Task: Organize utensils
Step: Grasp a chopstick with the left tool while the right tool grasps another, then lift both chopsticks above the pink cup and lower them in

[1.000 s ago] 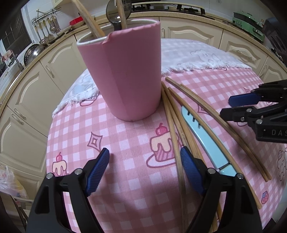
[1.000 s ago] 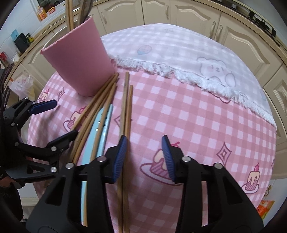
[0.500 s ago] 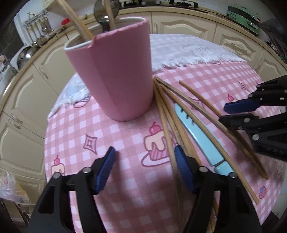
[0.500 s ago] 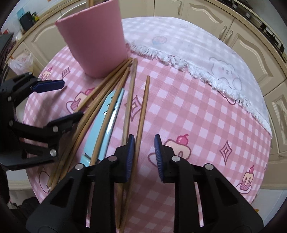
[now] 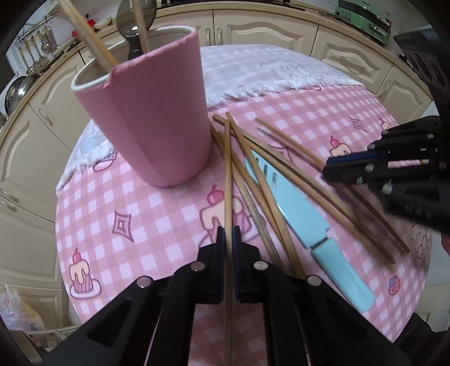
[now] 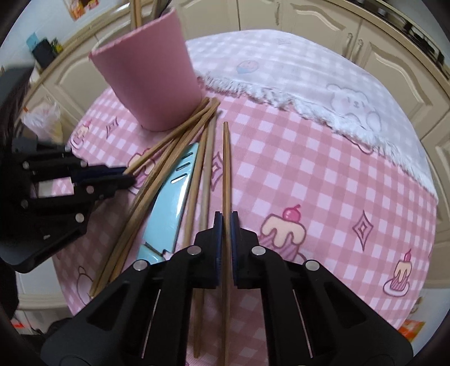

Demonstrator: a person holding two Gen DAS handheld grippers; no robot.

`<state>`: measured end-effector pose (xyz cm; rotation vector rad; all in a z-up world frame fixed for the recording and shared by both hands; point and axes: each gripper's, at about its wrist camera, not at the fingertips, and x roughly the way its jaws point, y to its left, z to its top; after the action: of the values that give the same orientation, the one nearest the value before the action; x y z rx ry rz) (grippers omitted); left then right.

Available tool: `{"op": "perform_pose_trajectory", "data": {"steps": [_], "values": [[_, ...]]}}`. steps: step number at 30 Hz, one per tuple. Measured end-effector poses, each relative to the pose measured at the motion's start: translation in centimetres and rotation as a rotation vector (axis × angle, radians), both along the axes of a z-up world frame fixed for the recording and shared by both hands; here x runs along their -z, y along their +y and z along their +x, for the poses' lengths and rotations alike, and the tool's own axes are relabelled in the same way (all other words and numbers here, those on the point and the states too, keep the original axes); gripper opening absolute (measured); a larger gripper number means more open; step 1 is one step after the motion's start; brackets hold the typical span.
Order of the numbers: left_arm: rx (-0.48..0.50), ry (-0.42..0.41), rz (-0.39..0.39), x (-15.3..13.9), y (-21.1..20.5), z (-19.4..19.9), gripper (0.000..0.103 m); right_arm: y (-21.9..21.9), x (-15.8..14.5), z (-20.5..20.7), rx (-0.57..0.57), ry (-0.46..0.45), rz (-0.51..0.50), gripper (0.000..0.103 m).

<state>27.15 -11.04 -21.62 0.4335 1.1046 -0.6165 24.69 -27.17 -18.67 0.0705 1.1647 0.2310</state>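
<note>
The left gripper [image 5: 228,233] is clamping one chopstick [image 5: 227,174], the right gripper [image 6: 226,222] another chopstick [image 6: 225,169]; both jaws have just been closing, wide apart a second ago. Only the left wrist view is showing a spoon [image 5: 132,17] standing inside the pink holder [image 5: 152,112]. A blue knife [image 5: 295,214] is lying among loose chopsticks on the pink checked tablecloth [image 5: 140,225], cream cabinets [image 6: 351,36] behind.

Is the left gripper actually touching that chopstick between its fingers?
Touching. In the left wrist view the left gripper has its jaws closed onto a single chopstick, both blue pads pressing its sides with no gap.
</note>
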Motion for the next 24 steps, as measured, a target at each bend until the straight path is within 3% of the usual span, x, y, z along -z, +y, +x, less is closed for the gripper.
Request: {"op": "perform_pose_trajectory", "data": {"steps": [4,11,24], "values": [[-0.029,-0.02,-0.038,-0.6,1.2,-0.8,0.005,-1.9,-1.1,-0.5,0.041,-0.054,0.092,0.006],[-0.04,-0.107,-0.173,-3.8,3.2,-3.0,0.005,-4.4,-3.7,-1.7,0.094,-0.184,0.239,0.006],[-0.187,-0.37,-0.496,-12.4,5.4,-3.0,0.005,-4.2,-10.2,-2.0,0.133,-0.478,0.347,0.006]]}}
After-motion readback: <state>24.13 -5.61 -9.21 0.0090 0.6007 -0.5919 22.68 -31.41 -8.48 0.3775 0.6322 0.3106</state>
